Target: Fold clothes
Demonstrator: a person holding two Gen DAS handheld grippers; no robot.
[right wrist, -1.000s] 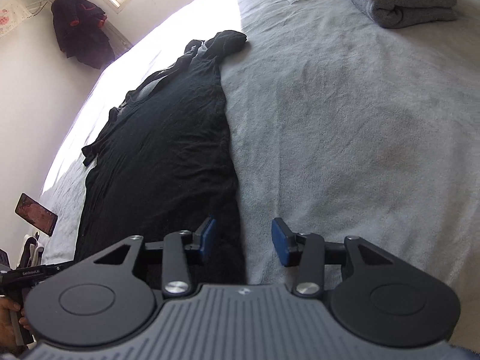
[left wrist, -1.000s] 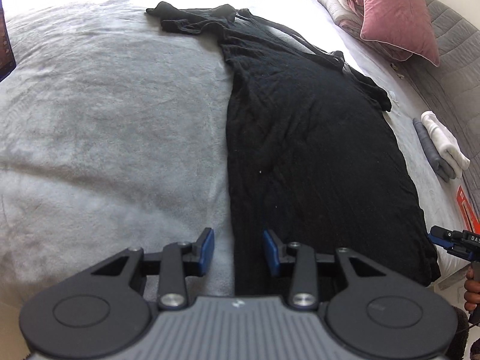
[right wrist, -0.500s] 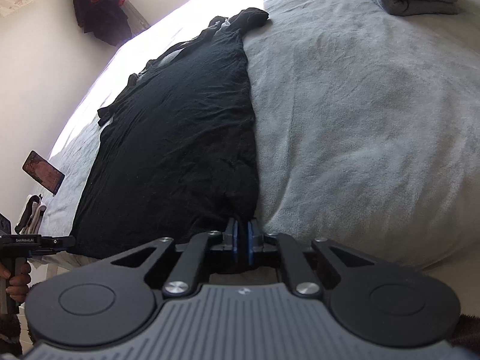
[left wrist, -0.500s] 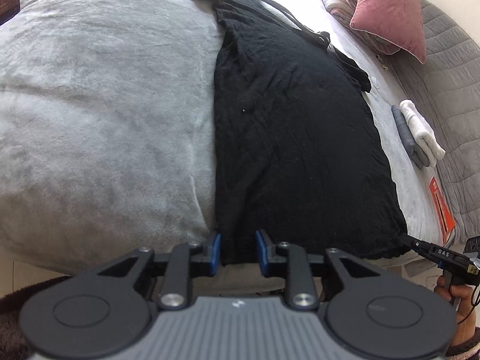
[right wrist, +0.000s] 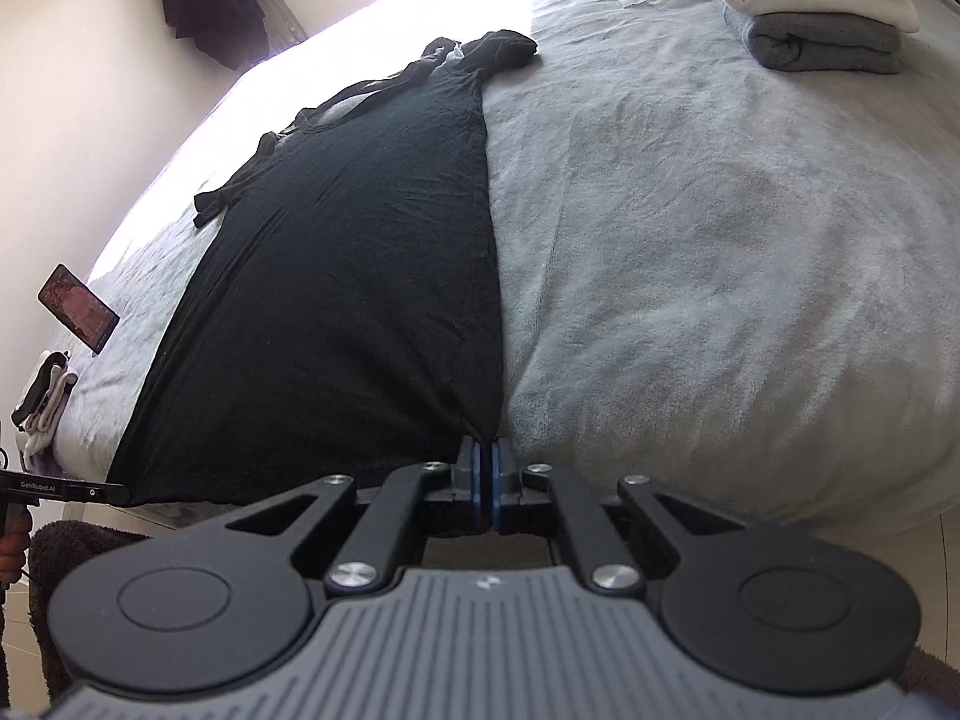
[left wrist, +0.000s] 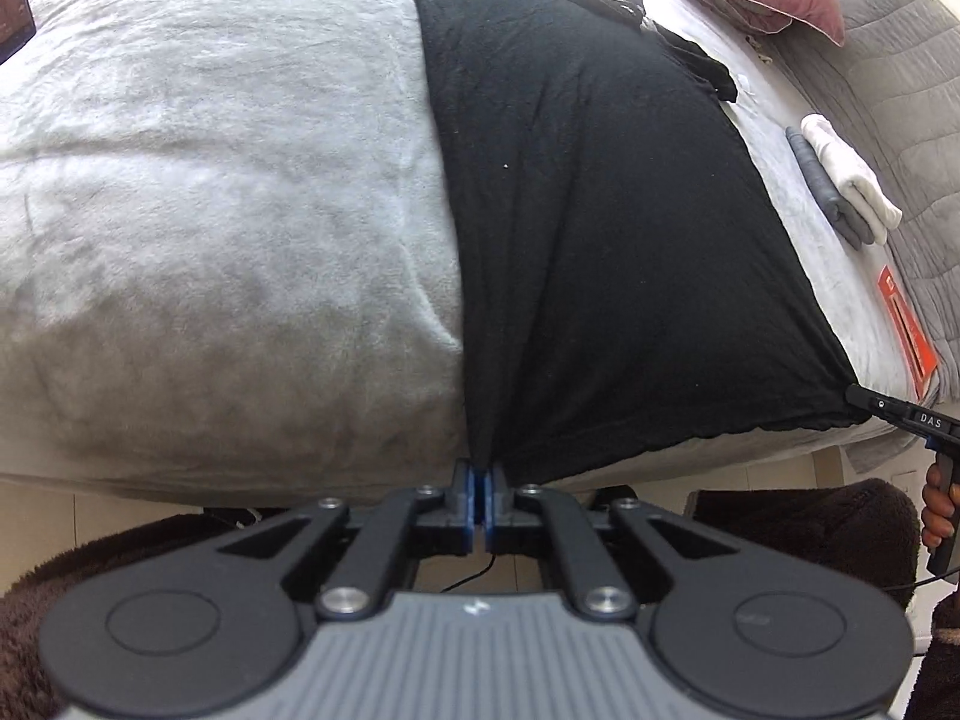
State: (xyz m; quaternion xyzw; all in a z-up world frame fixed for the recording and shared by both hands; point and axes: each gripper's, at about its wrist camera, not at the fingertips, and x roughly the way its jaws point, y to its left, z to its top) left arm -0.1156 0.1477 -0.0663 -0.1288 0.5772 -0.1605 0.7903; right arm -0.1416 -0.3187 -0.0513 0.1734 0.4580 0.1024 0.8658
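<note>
Along the near edge of the bed (left wrist: 210,240), seen from the left wrist, the left gripper (left wrist: 480,483) has its jaws pinched tight on the left hem corner of the black dress (left wrist: 588,228). That garment lies lengthwise on the grey blanket, straps at the far end, hem pulled taut toward the right, where the right gripper (left wrist: 864,401) clamps the other corner. A white and grey stack of folded clothes (left wrist: 846,180) sits further right, so earlier pieces look finished.

From the right wrist, the right gripper (right wrist: 486,462) is likewise closed on its hem corner of the black dress (right wrist: 360,276), and the left gripper (right wrist: 114,492) pins the far-left corner. No fold shows in the dress yet; I judge both corners gripped and the first fold still to make, with every fold of this piece left
</note>
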